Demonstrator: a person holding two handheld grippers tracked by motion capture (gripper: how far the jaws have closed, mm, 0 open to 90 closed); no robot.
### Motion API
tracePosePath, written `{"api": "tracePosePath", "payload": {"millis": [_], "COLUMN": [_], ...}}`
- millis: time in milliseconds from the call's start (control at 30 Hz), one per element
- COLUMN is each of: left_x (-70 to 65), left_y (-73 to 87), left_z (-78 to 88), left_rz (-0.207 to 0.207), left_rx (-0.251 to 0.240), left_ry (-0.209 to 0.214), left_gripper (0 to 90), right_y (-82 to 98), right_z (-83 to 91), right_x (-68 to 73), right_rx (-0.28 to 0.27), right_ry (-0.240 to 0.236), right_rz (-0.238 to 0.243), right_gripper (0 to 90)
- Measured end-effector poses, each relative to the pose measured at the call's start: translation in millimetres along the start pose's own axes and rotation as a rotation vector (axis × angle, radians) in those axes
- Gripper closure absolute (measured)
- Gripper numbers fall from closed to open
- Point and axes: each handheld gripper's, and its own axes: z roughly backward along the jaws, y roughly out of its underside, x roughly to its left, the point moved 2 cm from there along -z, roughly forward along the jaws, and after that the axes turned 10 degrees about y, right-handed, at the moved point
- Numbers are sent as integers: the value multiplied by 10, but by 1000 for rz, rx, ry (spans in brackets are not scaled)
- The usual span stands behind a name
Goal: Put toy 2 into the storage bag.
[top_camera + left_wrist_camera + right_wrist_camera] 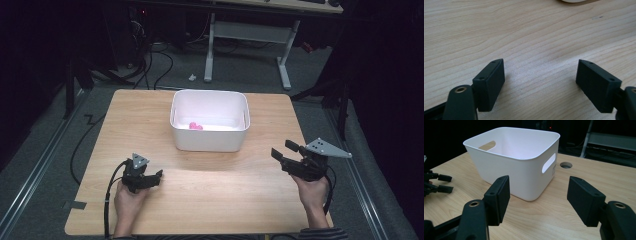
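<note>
A white plastic storage bin (210, 122) with cut-out handles stands on the wooden tabletop (200, 200), toward its far middle. Inside it, on the floor near the front wall, lies a small pink object (195, 126); it is too small to name with confidence, perhaps a soft toy or a crumpled piece.

The left tool (156, 176) rests low over the tabletop at the near left, held in the person's left hand (127, 200), well apart from the bin. In the left gripper view its jaws stand wide apart over bare wood grain, with nothing between them, and the bin's base edge (576, 1) just shows at the top.

The right tool (283, 151) is held at the near right in the right hand (312, 192), raised a little off the surface and aimed toward the bin. In the right gripper view its jaws are likewise spread wide and empty, framing the bin's near corner (524, 162), with a handle slot facing the camera and a round cable hole (566, 165) in the tabletop just beside the bin. The left tool (441, 183) shows at the far left edge there.
</note>
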Motion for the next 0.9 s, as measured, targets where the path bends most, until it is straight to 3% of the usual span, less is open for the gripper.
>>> {"api": "tracePosePath", "payload": {"millis": [433,900], "left_x": [-1,0], "left_y": [0,0], "left_z": [0,0], "left_rz": [0,0], "left_rx": [0,0], "left_ry": [-1,-1], "left_gripper": [232,232], "right_y": [275,506], "right_z": [-34,-187], "right_x": [-19,76], "right_rx": [-8,32], "right_ry": [-29,-38], "right_rz": [-84,-92], "right_gripper": [354,356]}}
